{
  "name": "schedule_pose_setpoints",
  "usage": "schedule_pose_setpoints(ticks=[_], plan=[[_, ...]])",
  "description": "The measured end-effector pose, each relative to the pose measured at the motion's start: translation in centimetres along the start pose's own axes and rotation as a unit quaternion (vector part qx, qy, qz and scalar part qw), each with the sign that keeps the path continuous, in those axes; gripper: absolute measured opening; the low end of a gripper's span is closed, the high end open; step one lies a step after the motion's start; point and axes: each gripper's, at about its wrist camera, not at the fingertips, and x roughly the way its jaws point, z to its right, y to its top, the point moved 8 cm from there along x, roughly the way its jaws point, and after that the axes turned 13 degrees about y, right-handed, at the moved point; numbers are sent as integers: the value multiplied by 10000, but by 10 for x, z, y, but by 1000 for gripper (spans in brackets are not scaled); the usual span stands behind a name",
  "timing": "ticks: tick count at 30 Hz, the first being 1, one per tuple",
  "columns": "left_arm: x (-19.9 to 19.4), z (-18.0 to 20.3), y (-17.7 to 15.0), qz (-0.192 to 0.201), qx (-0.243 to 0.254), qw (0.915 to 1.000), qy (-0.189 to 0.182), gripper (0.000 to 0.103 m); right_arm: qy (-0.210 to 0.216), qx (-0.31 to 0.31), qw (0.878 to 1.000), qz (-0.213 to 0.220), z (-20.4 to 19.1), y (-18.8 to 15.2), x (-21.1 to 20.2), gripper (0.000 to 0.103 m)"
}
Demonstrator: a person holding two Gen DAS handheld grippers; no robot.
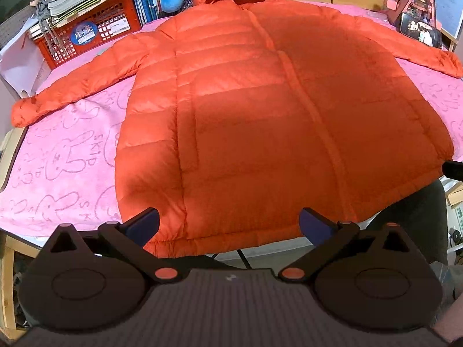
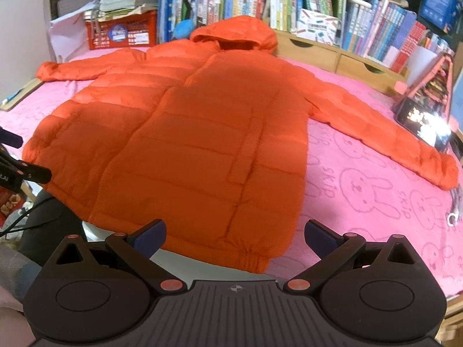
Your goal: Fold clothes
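The orange jacket (image 1: 260, 110) lies flat, sleeves spread, on the pink-covered worktop (image 1: 58, 156). Left tongs (image 1: 228, 225) and right tongs (image 2: 235, 235) hover spread wide, empty, at its near hem. Folding looks unstarted; next likely needs gripping a sleeve.

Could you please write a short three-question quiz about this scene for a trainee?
1. True or false: the orange jacket lies spread flat with both sleeves stretched out to the sides.
2. Multiple choice: what covers the table under the jacket? A) a pink blanket with rabbit drawings B) a blue sheet C) bare wood
3. Short answer: are the left tool and the right tool open or shut, and is either one holding the jacket?

Key
1. True. The hood points toward the bookshelf.
2. A.
3. Both are open, near the hem, and neither one holds anything.
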Motion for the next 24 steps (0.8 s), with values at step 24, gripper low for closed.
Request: schedule_pose_setpoints(ticks=[24], plan=[[12,3,64,652,-153,9978,19,103,-442,1387,9707,1909,103,44,-24,103]])
